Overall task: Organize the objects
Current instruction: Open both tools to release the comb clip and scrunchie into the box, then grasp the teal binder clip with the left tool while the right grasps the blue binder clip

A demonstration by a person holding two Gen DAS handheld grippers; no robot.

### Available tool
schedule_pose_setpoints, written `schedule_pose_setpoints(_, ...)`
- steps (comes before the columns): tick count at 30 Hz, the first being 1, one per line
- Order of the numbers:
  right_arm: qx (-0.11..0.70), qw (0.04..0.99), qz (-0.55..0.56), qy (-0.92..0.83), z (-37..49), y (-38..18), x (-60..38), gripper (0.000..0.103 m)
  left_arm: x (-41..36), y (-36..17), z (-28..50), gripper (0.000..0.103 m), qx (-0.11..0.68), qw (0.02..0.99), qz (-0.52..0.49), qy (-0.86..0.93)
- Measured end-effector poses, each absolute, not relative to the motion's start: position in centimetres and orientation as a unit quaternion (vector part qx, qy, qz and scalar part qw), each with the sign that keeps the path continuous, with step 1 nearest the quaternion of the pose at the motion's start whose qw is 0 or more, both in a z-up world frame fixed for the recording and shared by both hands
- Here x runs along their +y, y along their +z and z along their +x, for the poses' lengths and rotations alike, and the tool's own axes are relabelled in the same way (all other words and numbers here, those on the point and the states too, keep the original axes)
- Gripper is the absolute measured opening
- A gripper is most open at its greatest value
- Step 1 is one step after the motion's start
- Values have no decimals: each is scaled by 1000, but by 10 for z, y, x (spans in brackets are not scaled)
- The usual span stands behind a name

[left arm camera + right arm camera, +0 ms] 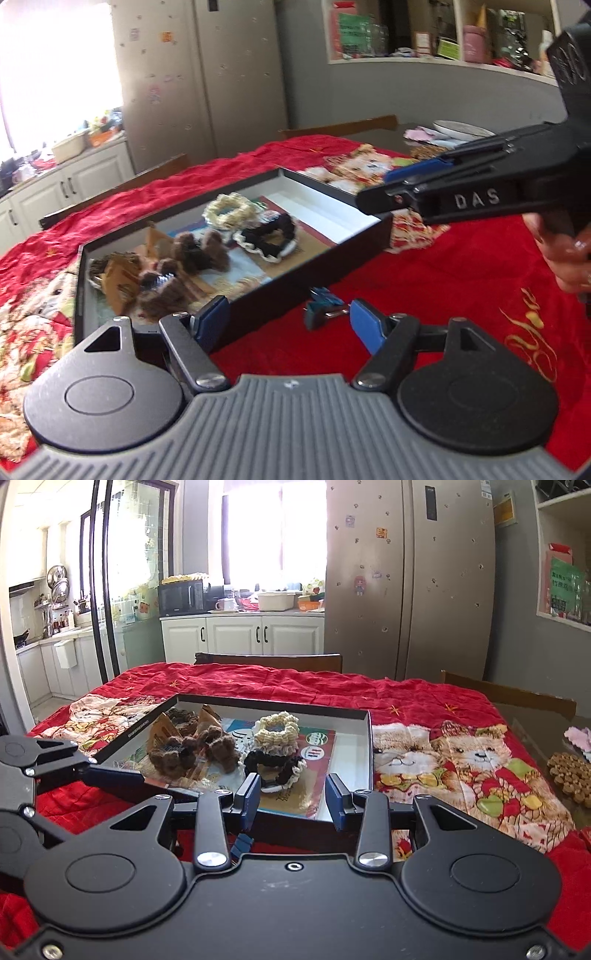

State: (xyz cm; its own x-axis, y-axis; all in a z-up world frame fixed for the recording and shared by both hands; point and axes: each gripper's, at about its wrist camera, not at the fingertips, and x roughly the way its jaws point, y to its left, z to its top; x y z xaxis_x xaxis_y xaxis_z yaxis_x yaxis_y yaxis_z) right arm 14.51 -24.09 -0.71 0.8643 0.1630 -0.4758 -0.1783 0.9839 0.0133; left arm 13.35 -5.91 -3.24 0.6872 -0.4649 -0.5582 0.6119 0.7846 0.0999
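Note:
A shallow black box (351,254) (273,702) with a white inside lies on the red cloth. It holds a cream scrunchie (231,210) (277,727), a black-and-cream scrunchie (269,236) (273,764) and brown fuzzy hair ties (195,251) (207,746). A small teal hair clip (321,306) lies on the cloth just outside the box's near wall. My left gripper (288,323) is open wide, low over the cloth. The clip lies just ahead of its gap, and no pad touches it. My right gripper (294,799) (376,186) hovers open over the box's near corner, with nothing between its pads.
The red bear-print cloth (461,760) covers the table. Wooden chair backs (269,662) stand at the far edge. A brown beaded mat (570,775) and a white plate (461,129) sit on bare table to the right. A hand (569,258) holds the right gripper.

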Motion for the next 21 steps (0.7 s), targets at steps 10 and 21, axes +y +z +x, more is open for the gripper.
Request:
schedule_pose_setpoints(10,255,963,5,86,147,-18,-251,37,-66,-56,153,55,291,891,129,-324)
schedule_pose_setpoints(21,273,957,-1,100,152,-30,-244,37,-77,-66,162,40,279,885,137,-348)
